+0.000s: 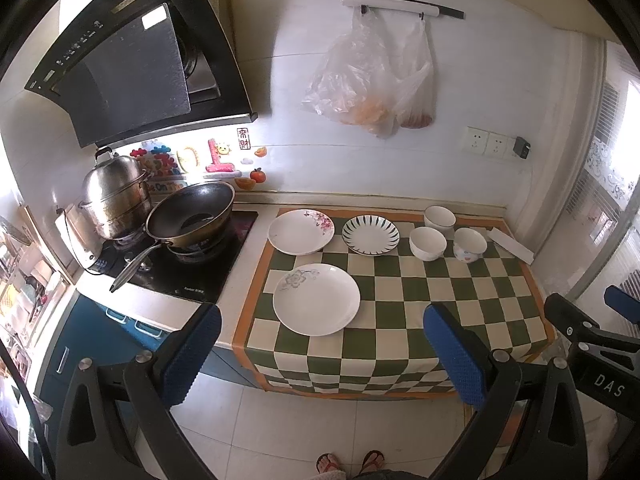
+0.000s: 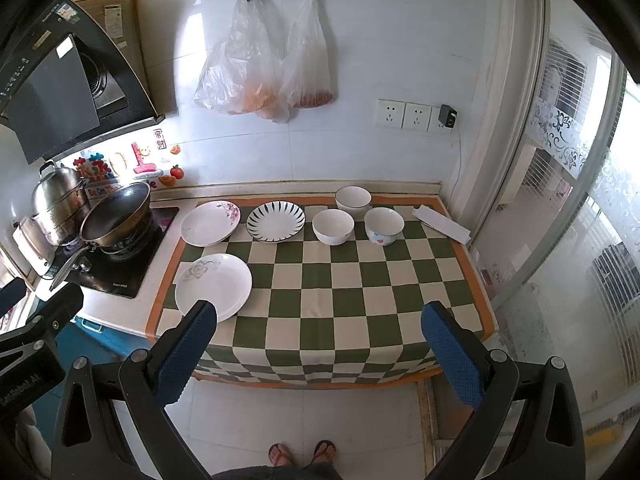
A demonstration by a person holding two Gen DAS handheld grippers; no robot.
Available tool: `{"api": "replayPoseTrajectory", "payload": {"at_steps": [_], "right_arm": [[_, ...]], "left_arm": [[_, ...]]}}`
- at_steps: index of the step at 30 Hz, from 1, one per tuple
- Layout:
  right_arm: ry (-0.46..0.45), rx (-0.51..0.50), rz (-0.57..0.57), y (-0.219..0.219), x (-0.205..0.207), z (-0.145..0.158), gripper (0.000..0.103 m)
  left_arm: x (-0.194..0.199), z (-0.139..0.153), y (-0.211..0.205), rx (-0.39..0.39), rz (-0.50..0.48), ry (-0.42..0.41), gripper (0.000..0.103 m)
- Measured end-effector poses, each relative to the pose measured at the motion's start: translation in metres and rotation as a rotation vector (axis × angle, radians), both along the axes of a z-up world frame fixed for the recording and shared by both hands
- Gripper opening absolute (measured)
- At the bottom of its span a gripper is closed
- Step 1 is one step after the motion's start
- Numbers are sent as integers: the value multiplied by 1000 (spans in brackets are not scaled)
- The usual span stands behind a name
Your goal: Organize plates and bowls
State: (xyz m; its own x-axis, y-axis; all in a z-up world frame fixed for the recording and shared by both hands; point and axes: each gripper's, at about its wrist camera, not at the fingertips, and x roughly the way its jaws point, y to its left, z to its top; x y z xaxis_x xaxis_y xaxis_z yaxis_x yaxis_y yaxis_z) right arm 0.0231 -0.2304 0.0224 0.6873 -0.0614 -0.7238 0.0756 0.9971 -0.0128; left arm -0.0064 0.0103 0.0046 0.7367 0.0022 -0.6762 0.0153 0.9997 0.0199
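On the green-and-cream checkered cloth [image 1: 460,300] [image 2: 360,292] lie three plates: a white plate with a grey flower [image 1: 316,299] [image 2: 214,286] at the front left, a pink-flowered plate [image 1: 301,231] [image 2: 210,223] behind it, and a black-striped plate [image 1: 371,235] [image 2: 275,221]. Three bowls stand at the back right: a white one [image 1: 427,243] [image 2: 332,227], a rimmed one [image 1: 439,217] [image 2: 353,198] and a patterned one [image 1: 469,244] [image 2: 383,225]. My left gripper [image 1: 322,356] and right gripper [image 2: 318,354] are both open and empty, held in front of the counter's edge.
A wok [image 1: 191,216] and a steel steamer pot [image 1: 114,196] sit on the stove at the left. A white flat box [image 1: 510,243] lies at the cloth's back right corner. Plastic bags [image 1: 372,80] hang on the wall. A glass door [image 2: 580,200] is at the right.
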Motion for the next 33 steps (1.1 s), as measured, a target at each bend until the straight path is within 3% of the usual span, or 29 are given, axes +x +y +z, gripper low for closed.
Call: {"api": "replayPoseTrajectory", "payload": {"at_steps": [11, 15, 24, 30, 33], "right_arm": [[18, 27, 26, -4, 7, -11, 103], [24, 114, 86, -11, 24, -33, 103], [196, 203, 198, 1, 110, -139, 103], [337, 246, 234, 25, 189, -223, 103], [428, 275, 225, 40, 233, -271, 102]], "left_arm": [[7, -10, 1, -18, 27, 18, 103], [30, -29, 4, -8, 82, 28, 103], [109, -116, 20, 46, 177, 203, 103], [180, -191, 49, -9, 163, 374, 103], [213, -223, 64, -26, 155, 421, 102]]}}
